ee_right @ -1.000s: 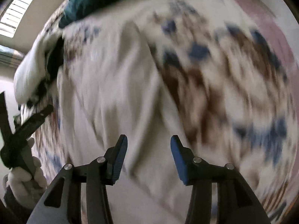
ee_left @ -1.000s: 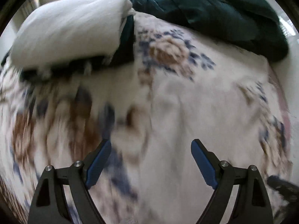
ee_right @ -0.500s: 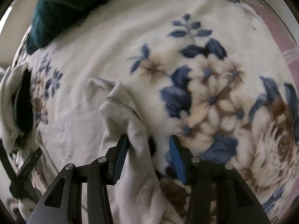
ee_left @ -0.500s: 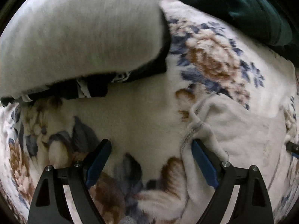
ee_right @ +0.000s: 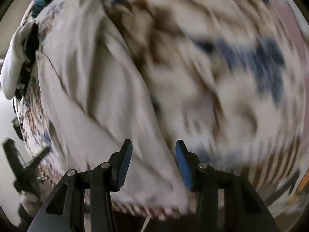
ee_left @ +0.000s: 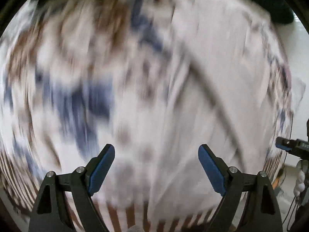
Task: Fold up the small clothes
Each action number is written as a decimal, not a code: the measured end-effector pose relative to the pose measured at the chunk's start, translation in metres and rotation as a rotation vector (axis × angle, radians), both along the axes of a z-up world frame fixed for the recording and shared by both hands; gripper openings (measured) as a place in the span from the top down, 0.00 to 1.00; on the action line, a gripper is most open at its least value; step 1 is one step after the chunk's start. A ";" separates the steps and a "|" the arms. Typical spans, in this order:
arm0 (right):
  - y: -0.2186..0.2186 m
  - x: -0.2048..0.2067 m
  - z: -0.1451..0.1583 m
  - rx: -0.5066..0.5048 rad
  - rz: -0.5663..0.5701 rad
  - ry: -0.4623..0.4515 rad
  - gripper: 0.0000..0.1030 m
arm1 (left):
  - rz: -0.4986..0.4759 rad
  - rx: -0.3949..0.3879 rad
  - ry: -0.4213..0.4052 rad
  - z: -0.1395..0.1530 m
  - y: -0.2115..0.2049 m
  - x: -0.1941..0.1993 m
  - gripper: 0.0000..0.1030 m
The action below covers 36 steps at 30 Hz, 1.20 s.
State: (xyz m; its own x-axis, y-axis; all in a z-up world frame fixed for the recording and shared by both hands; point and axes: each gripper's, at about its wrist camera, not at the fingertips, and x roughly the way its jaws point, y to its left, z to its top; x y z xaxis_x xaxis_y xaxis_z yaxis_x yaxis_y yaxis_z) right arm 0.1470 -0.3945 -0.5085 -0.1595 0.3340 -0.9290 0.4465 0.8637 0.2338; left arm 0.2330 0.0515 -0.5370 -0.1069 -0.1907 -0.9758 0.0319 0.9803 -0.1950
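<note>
Cloth is lying ahead of you: the white garment (ee_right: 108,104) is spreading forward and left of your right gripper (ee_right: 154,161), ahead and right of your left gripper (ee_left: 156,166), on the floral blanket (ee_right: 241,61). Both grippers are standing apart, gripping nothing. You are risking a pinch of blanket along with garment, since both are pale and blurring together. A folded stack (ee_right: 13,61) is sitting far left.

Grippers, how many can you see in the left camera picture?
2. The left gripper fills the bottom of the view, open over the white garment. The right gripper pokes in at the right edge, only partly seen.
</note>
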 end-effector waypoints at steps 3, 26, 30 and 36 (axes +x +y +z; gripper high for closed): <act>-0.008 -0.050 -0.011 0.018 -0.023 0.044 0.53 | 0.012 0.022 0.061 -0.015 0.010 -0.052 0.14; 0.034 -0.054 0.025 0.253 -0.096 -0.148 0.93 | 0.368 -0.342 -0.088 0.046 0.080 -0.044 0.97; 0.023 0.011 0.039 0.257 -0.139 -0.268 0.93 | 0.422 -0.411 -0.172 0.047 0.077 0.011 0.96; -0.011 0.070 0.016 0.170 -0.223 -0.295 0.47 | 0.526 -0.467 -0.173 0.015 0.080 0.066 0.77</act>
